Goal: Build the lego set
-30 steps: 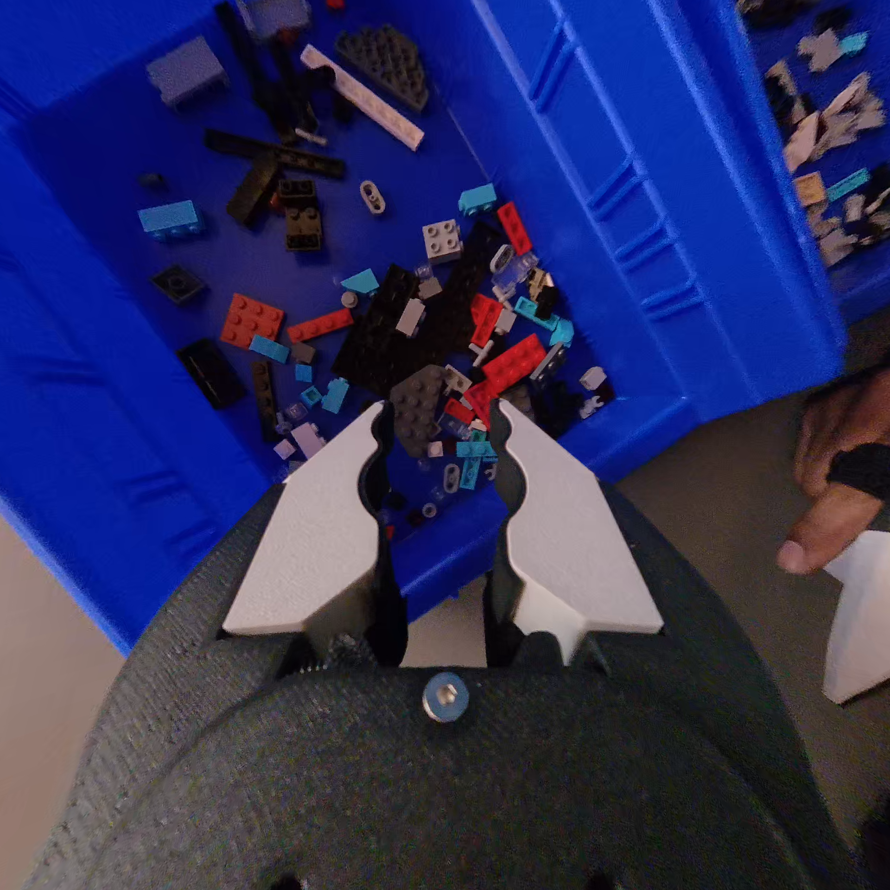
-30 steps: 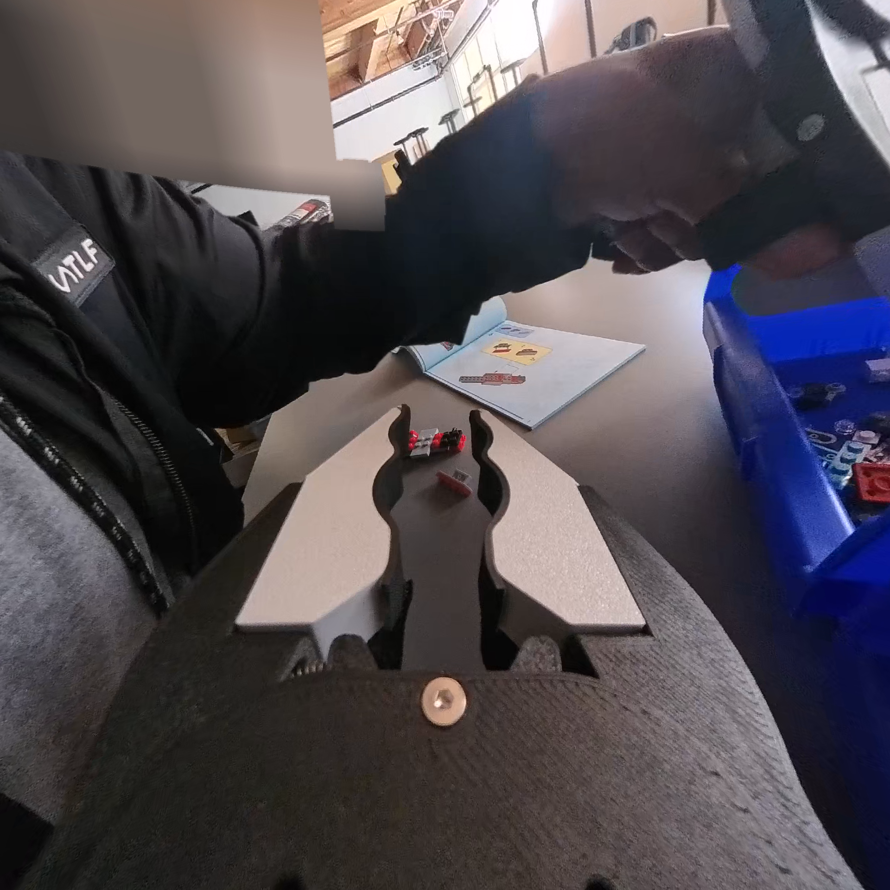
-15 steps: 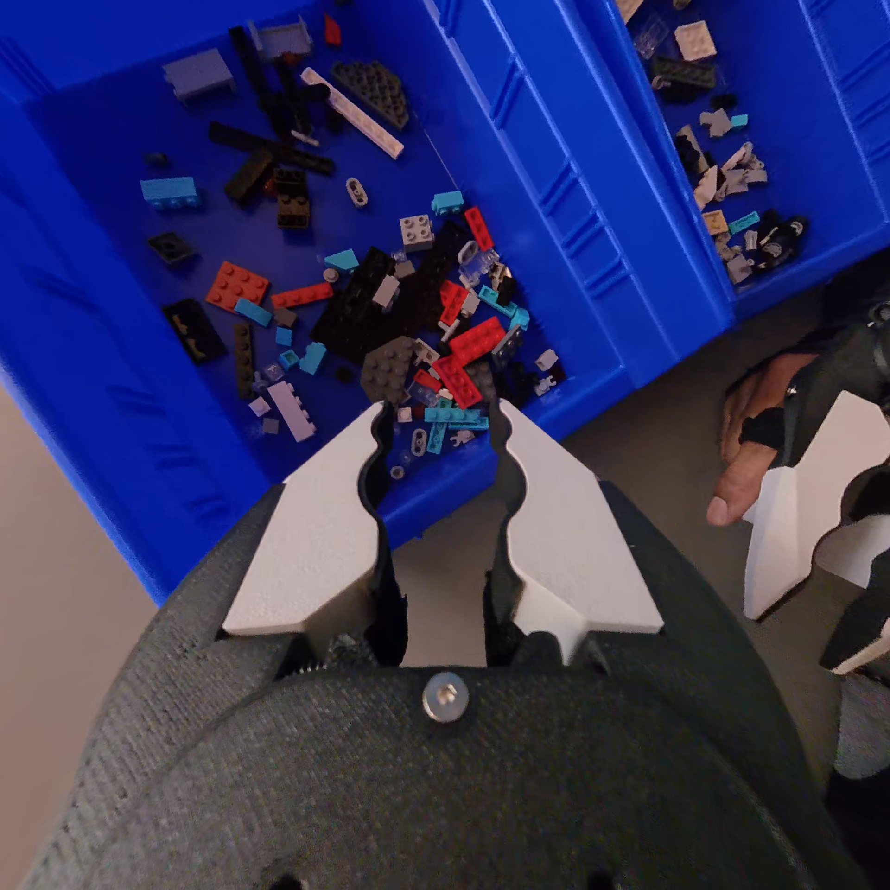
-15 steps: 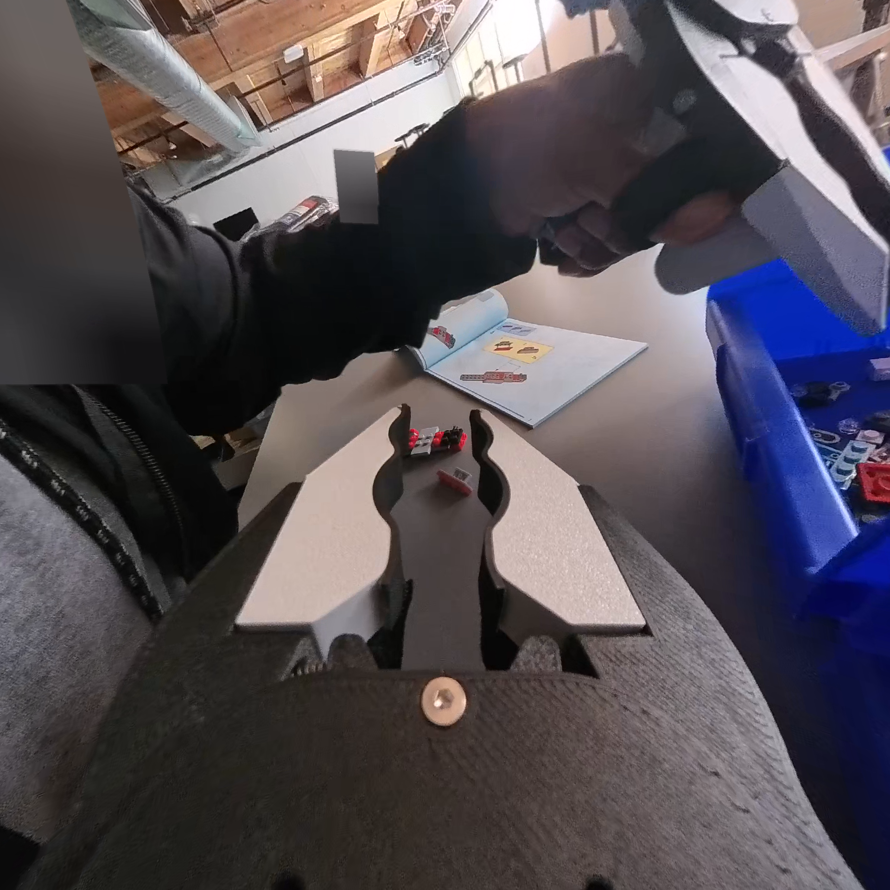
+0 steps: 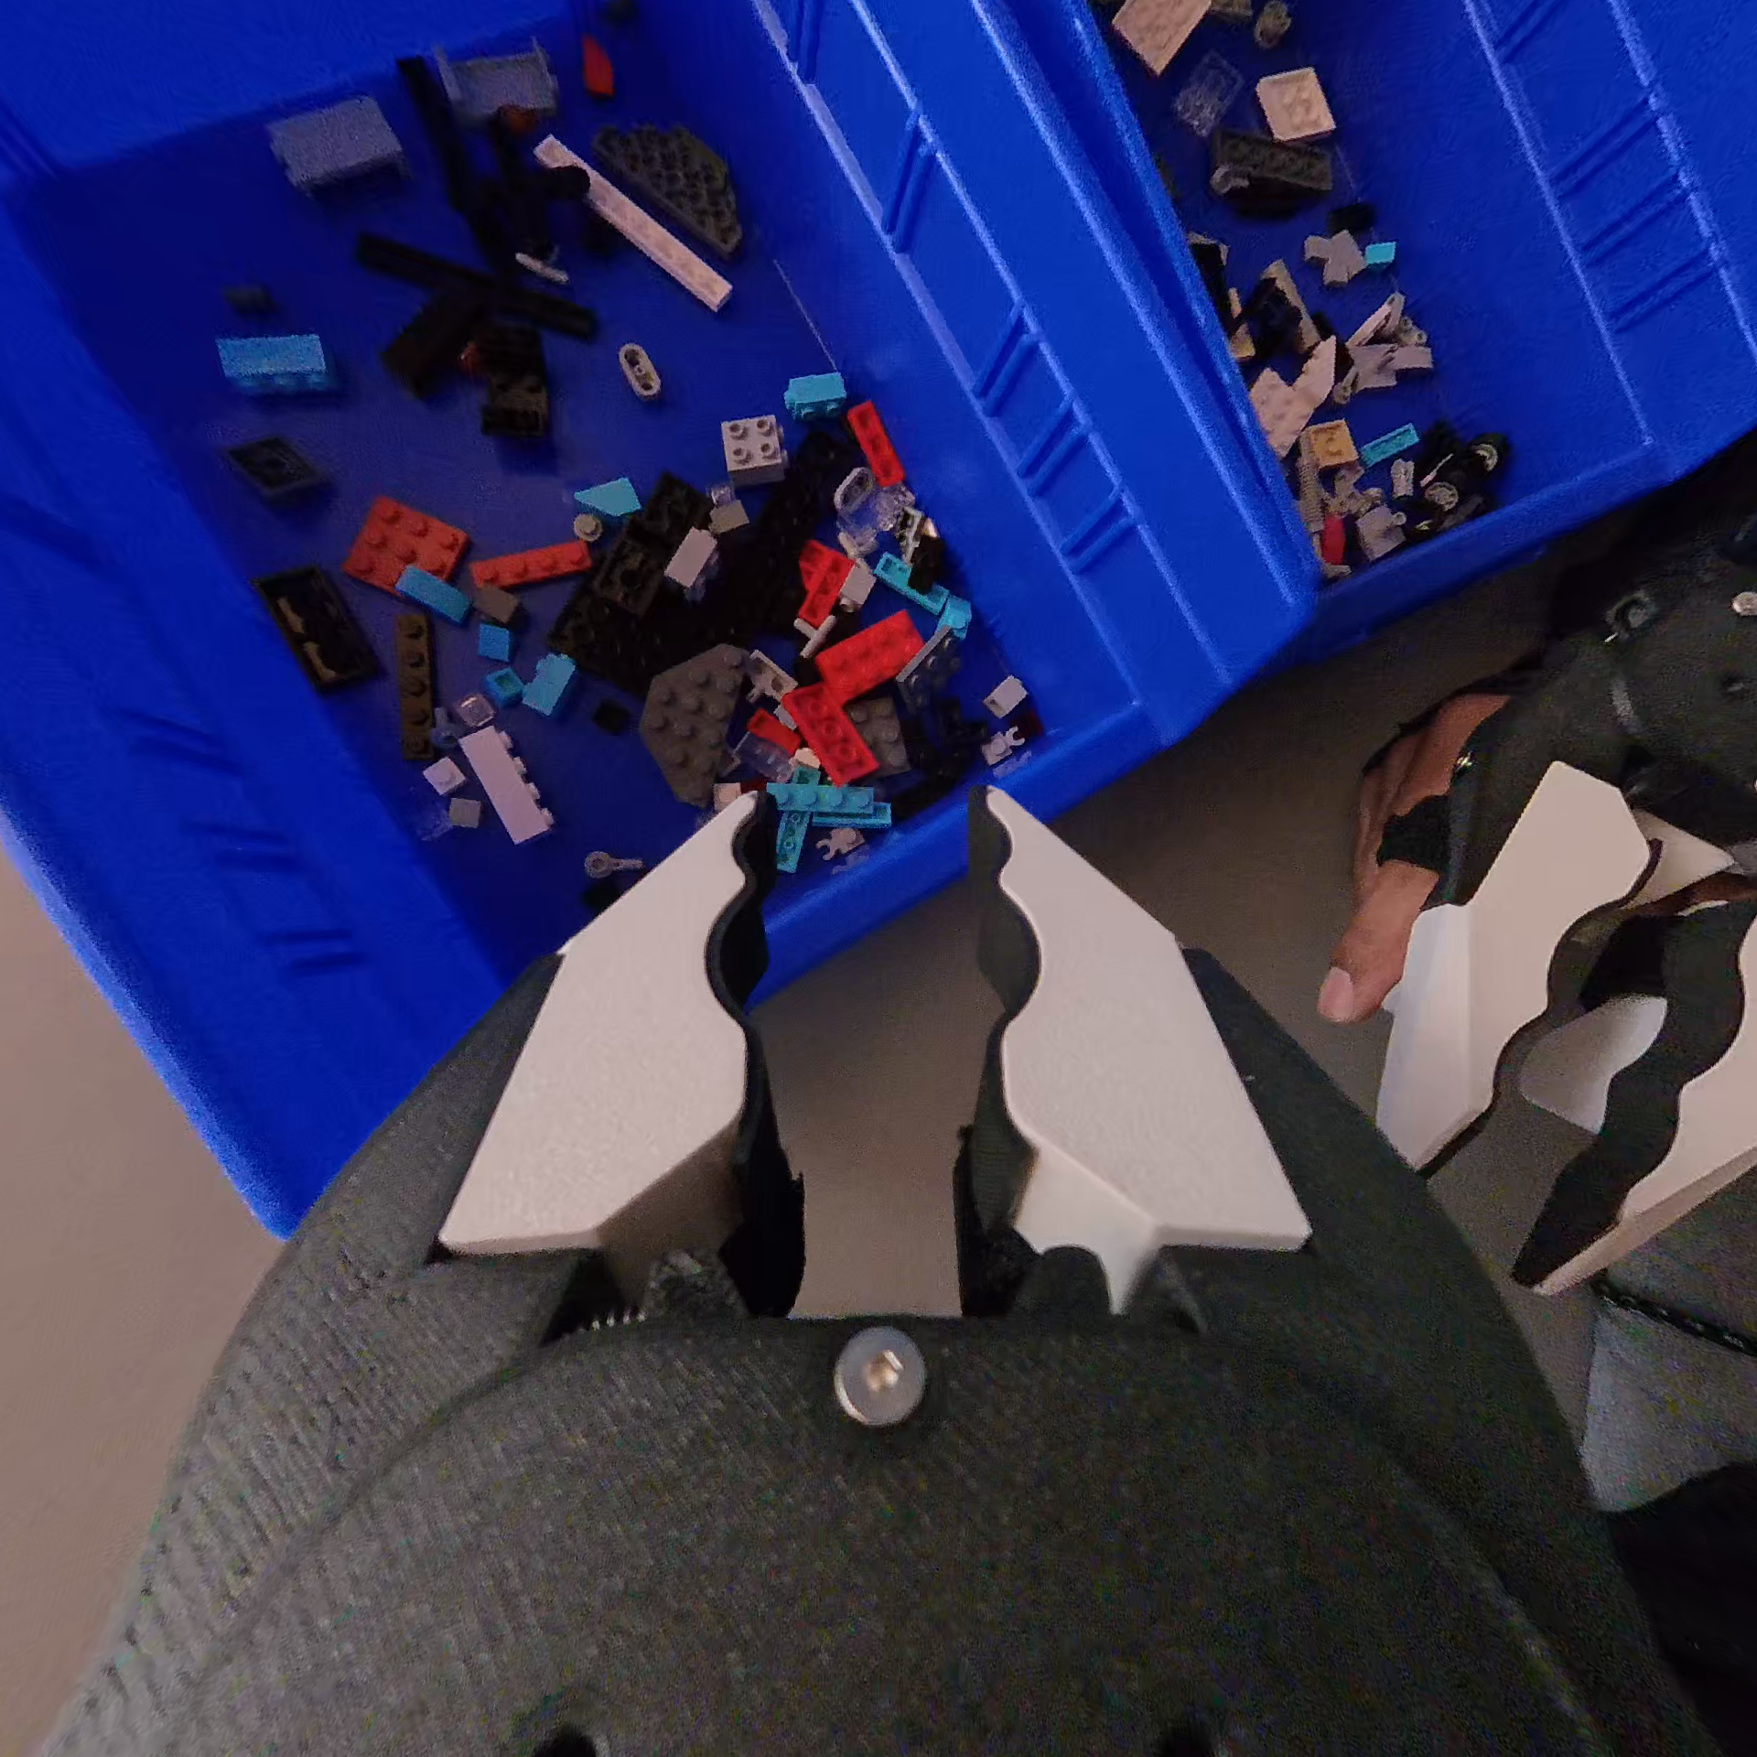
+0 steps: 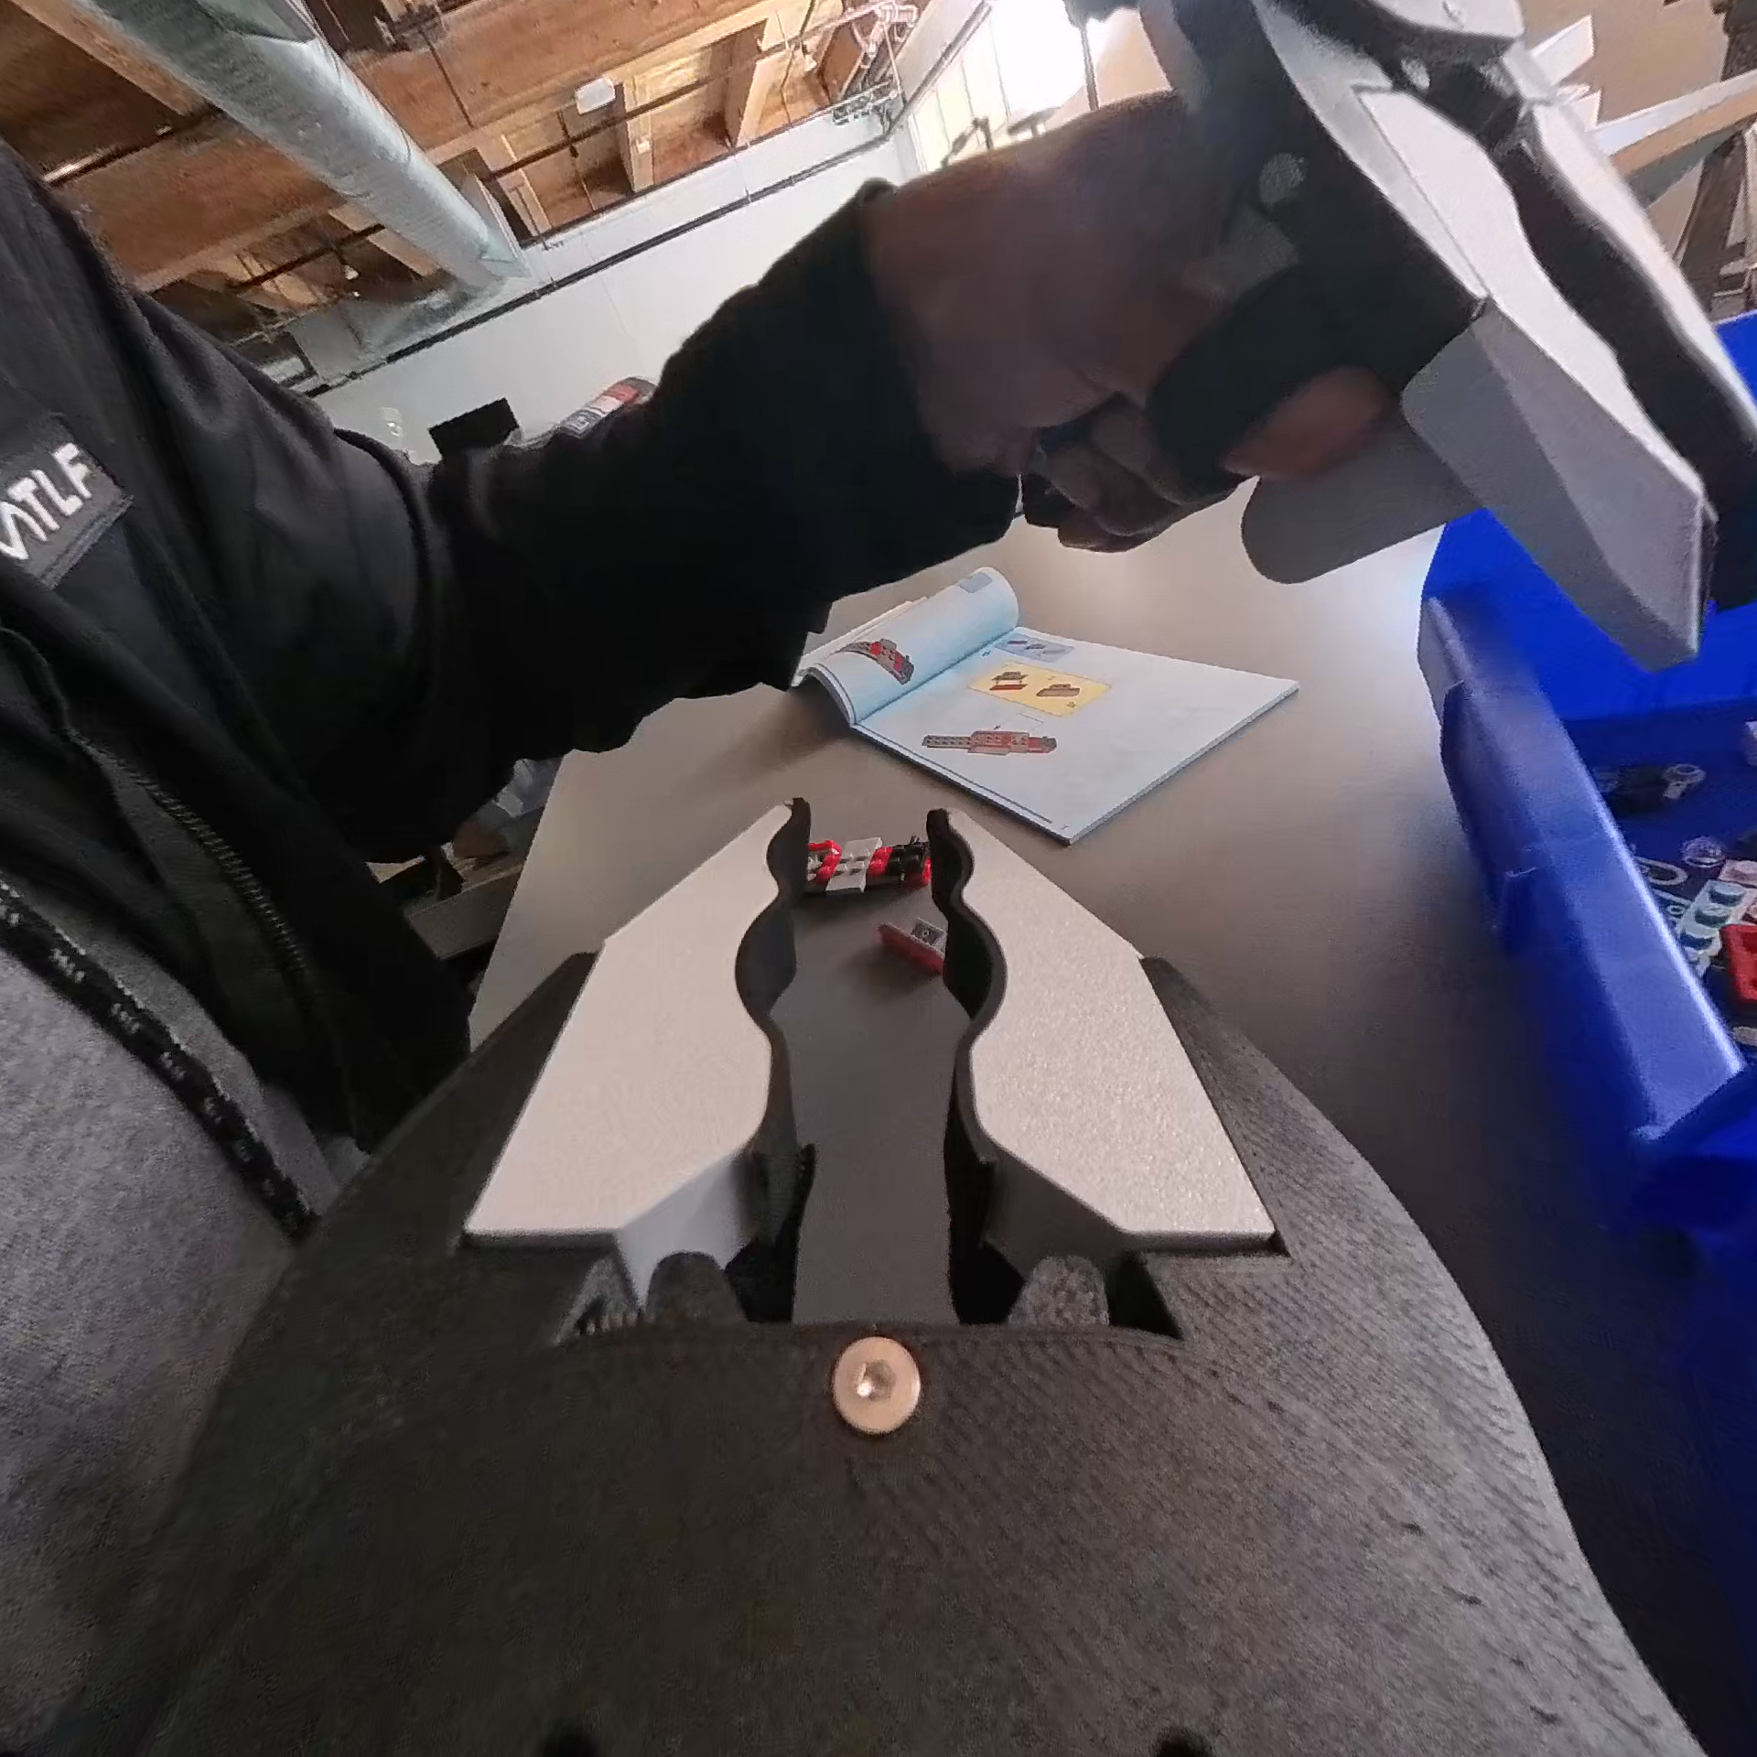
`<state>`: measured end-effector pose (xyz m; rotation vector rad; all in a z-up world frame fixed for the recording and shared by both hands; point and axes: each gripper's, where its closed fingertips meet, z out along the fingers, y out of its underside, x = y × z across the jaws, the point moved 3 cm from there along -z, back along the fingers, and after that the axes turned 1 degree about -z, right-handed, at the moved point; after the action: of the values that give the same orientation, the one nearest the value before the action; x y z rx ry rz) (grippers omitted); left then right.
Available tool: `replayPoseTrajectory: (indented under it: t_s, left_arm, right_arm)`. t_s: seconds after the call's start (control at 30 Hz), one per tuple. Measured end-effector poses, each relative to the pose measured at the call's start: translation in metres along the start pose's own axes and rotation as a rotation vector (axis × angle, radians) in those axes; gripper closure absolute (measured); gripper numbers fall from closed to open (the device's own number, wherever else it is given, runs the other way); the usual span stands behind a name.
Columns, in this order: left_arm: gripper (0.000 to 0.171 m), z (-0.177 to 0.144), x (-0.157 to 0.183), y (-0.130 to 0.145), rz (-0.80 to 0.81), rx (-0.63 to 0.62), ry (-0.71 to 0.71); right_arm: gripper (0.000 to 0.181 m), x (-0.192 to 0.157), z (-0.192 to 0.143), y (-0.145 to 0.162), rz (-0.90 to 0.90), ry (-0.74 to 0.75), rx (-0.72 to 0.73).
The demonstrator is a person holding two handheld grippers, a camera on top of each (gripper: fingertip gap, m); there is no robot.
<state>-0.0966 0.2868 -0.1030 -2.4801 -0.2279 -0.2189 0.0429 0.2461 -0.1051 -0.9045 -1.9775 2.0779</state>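
here the left gripper [image 5: 865, 808] hangs released over the near edge of a blue bin [image 5: 1093, 456] of loose bricks [image 5: 837, 666]. the right gripper [image 6: 860, 822], also released and empty, points at a small red-and-grey build [image 6: 860, 860] on the table [image 6: 1283, 903], near an open booklet [image 6: 1065, 713].

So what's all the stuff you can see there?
Bins: two, blue, side by side on the table.
Loose lego pieces: many, red, black, grey, teal, inside both bins.
Instruction booklet: one, light blue, open on the table.
Small lego build: one, red, grey, black, on the table.
Red piece: one, beside the build.
Table: one, grey.
Left gripper: open, empty, over the bin edge.
Right gripper: open, empty, facing the build.
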Motion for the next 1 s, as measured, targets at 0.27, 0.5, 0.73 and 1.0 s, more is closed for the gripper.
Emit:
replayPoseTrajectory:
  t_s: [0.27,0.5,0.73,1.0]
  left_arm:
    - [0.131,0.0017,0.0056,-0.0005,0.007,-0.002,0.004]
    - [0.131,-0.0020,0.0053,0.0033,-0.011,0.010,-0.002]
    - [0.131,-0.0026,0.0061,0.0052,-0.018,0.014,-0.002]
    - [0.131,-0.0013,0.0057,0.0049,-0.024,0.012,-0.003]
  right_arm:
    - [0.154,-0.0007,0.0002,0.0003,-0.007,0.001,-0.003]
    - [0.154,-0.0010,0.0001,0.0003,-0.010,0.001,-0.003]
    - [0.154,-0.0011,0.0004,0.0004,-0.009,0.001,-0.005]
    - [0.154,-0.0008,0.0004,0.0004,-0.007,0.000,-0.004]
